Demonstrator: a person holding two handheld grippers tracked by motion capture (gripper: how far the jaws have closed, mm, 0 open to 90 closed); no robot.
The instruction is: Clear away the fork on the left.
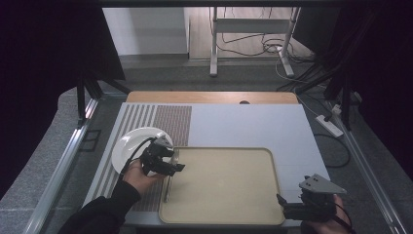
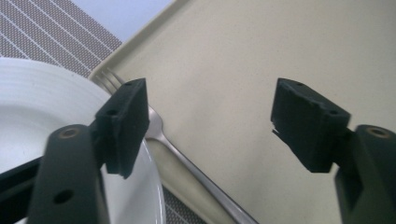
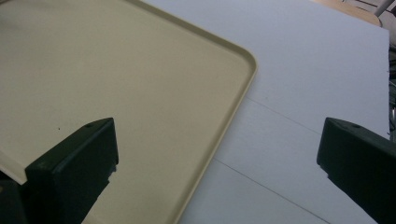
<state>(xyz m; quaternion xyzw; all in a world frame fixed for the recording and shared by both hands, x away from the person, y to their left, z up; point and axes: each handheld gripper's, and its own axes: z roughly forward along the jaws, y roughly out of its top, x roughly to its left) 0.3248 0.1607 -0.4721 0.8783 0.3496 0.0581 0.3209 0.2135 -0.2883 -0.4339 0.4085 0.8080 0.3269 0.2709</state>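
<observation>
A table seen from above, with a person's two forearms entering from the bottom edge, each hand holding a black two-jaw gripper. A beige tray (image 1: 229, 185) lies flat on the near half of the white table top (image 1: 253, 126). To the tray's left is a striped grey placemat (image 1: 146, 122), and on it sits a white plate (image 1: 129, 146).

A silver fork (image 1: 170, 178) lies along the tray's left edge, its tines pointing away from the person. In the left gripper view the fork (image 2: 187, 163) runs between the plate's rim and the tray, tines near the tray's far left corner (whether the handle rests on the tray's rim or just beside it cannot be told).

The left gripper (image 1: 168, 163) hovers over the fork, between plate and tray. Its jaws are spread wide and hold nothing; in its own view one jaw hangs over the plate's edge, the other over the bare tray (image 2: 243, 70).

The right gripper (image 1: 287, 207) is at the tray's near right corner, well apart from the fork. Its jaws are also spread wide and hold nothing; in its own view one jaw is over the tray (image 3: 116, 70), the other over the white table top (image 3: 317, 70).
</observation>
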